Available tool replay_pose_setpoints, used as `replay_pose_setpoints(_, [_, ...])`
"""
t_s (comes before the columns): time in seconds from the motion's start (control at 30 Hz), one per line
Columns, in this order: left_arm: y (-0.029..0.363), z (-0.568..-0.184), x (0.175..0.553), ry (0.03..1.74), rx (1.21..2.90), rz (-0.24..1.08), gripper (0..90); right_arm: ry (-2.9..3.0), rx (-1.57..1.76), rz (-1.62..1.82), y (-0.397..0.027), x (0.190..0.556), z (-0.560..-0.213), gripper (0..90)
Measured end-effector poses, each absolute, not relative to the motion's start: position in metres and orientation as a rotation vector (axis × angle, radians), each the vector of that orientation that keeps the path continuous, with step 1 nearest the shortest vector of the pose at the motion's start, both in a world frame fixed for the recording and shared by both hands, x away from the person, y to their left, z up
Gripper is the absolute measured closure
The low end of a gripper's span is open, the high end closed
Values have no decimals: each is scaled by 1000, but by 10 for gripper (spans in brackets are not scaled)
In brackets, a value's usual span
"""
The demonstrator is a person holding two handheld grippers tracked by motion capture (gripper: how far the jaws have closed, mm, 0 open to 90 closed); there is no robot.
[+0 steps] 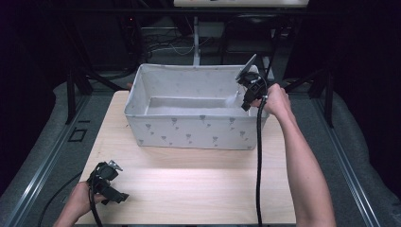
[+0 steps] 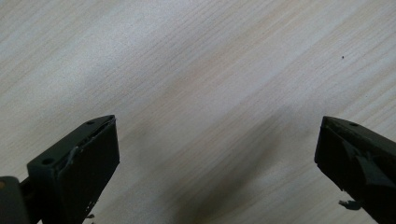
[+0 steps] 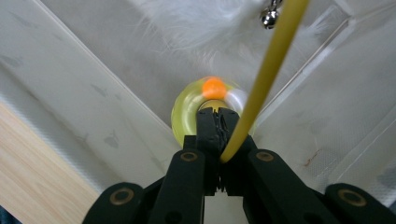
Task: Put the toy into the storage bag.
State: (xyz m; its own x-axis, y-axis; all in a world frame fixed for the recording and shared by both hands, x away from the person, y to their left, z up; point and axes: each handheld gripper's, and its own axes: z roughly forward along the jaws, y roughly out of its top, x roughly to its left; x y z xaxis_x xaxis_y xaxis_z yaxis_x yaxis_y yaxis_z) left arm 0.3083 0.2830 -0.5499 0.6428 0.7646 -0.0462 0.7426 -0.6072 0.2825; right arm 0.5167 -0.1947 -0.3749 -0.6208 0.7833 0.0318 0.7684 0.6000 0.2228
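My right gripper (image 3: 216,114) is shut on a thin yellow stick (image 3: 275,51), which runs up and away from the jaws. White feathers (image 3: 196,18) and a small silver bell (image 3: 270,17) hang at its far end. Just beyond the jaw tips sits a translucent yellow ring (image 3: 184,119) with an orange ball (image 3: 214,87); whether it is joined to the stick I cannot tell. In the high view this gripper (image 1: 248,92) points down into the right end of a white fabric box (image 1: 189,130). My left gripper (image 1: 116,196) hovers low over the wooden table (image 1: 189,189) at the front left, open (image 2: 217,135) with nothing between its fingers.
The box has small grey triangle prints and stands at the back of the table; its inner walls (image 3: 93,84) slope around the toy. Black cables trail from both grippers. Dark frame struts and a stand rise behind the table.
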Motion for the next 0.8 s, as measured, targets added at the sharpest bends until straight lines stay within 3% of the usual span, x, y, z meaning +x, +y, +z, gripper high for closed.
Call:
replay_pose_setpoints(0.57, [283, -550, 308, 1204, 2594, 112, 2, 2761, 1358, 270, -198, 517, -389, 876])
replay_pose_setpoints(0.8, [283, -550, 308, 1203, 2598, 114, 2, 2749, 1365, 308, -199, 514, -383, 819])
